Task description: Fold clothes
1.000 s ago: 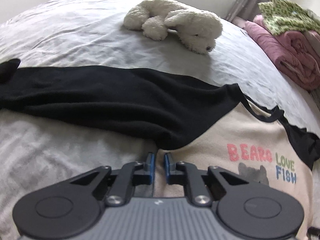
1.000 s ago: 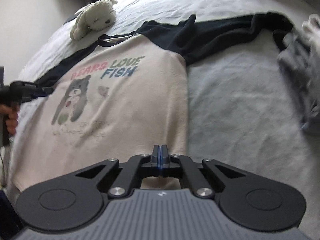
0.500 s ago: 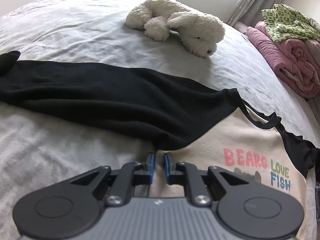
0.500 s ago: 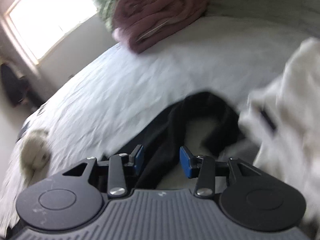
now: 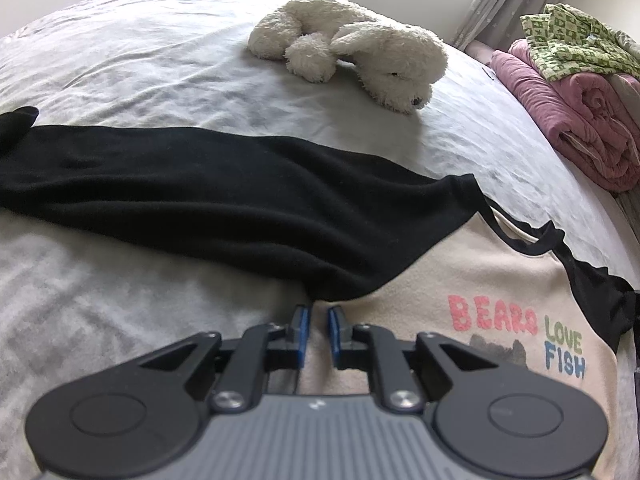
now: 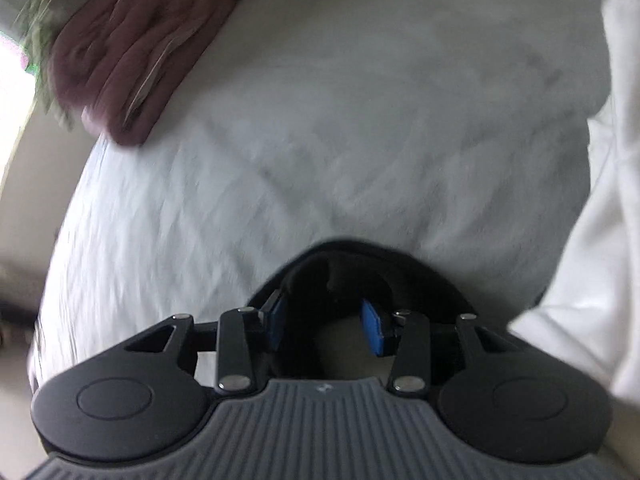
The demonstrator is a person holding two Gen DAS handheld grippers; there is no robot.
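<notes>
Sweatshirt (image 5: 460, 280) flat on bed (image 5: 160, 60), directly under left tool (image 5: 319, 320).

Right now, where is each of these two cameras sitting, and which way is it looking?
Left wrist: rides the left gripper, looking down along its nearly closed fingers at the shirt, plush dog and bed.
Right wrist: rides the right gripper, its jaws apart over a black cuff; blurred.
Shared: the bed and the pink blanket.

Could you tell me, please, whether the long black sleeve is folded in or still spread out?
Spread out: the black sleeve lies stretched full length across the grey bed sheet, away from the cream shirt body, not yet folded over it.
</notes>
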